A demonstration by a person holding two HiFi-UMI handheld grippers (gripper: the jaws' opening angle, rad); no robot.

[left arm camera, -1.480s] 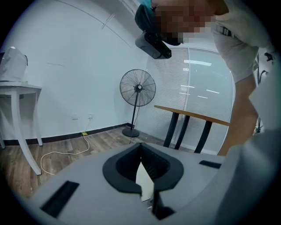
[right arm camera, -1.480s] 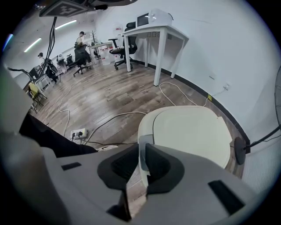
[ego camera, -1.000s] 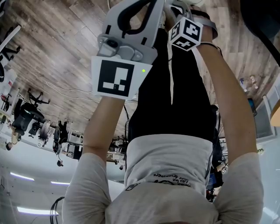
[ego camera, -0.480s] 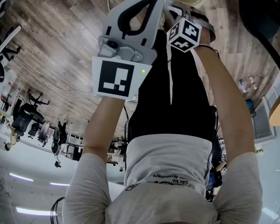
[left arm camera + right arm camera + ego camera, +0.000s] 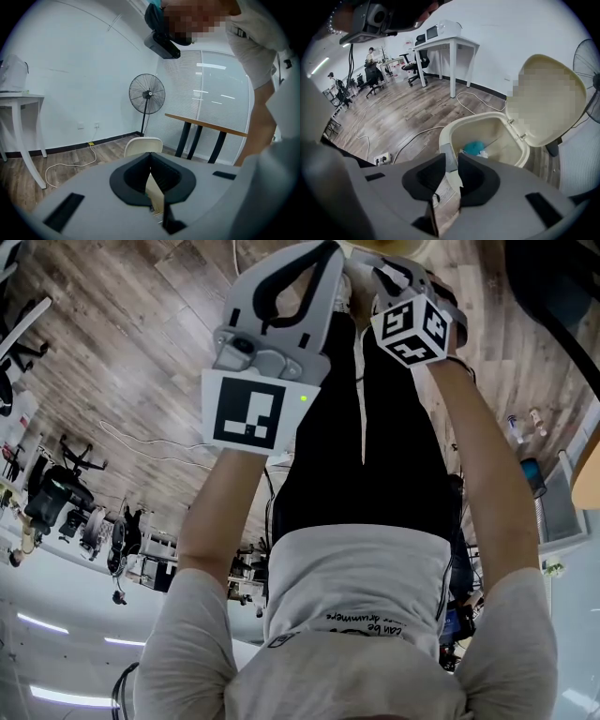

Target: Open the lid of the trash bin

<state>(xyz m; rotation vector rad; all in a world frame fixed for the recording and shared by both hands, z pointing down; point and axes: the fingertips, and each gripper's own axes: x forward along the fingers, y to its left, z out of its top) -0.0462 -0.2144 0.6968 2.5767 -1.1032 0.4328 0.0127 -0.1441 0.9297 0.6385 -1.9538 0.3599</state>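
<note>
Grey plastic and black pads fill the near part of both gripper views. The left gripper [image 5: 150,159] is seen with its jaws closed tip to tip, and nothing is caught between them. The right gripper [image 5: 451,164] is seen with its jaws a narrow slit apart, and nothing is clamped in that slit. A small grey tab [image 5: 449,158] at the front of the bin's rim is seen through it.

Just beyond the right jaws, the cream trash bin [image 5: 457,129] is set on the wood floor [image 5: 393,112], apart from the gripper. Its lid [image 5: 546,101] is already raised and tilted back on the hinge at the far side. A teal lump [image 5: 474,147] and a white scrap are seen lying inside. A power strip [image 5: 379,159] and loose cables [image 5: 419,133] are laid on the floor by the bin's left side. Farther back, a white table [image 5: 447,44] is placed by the wall, with office chairs [image 5: 417,58] past it.

In the left gripper view, a cream rounded shape [image 5: 143,144] is seen just past the jaws; whether it belongs to the bin cannot be told. Behind it, a standing fan [image 5: 147,93] and a wood-topped table [image 5: 206,125] on black legs are placed near the wall.

In the head view, both grippers are held side by side, close together, above the floor.
</note>
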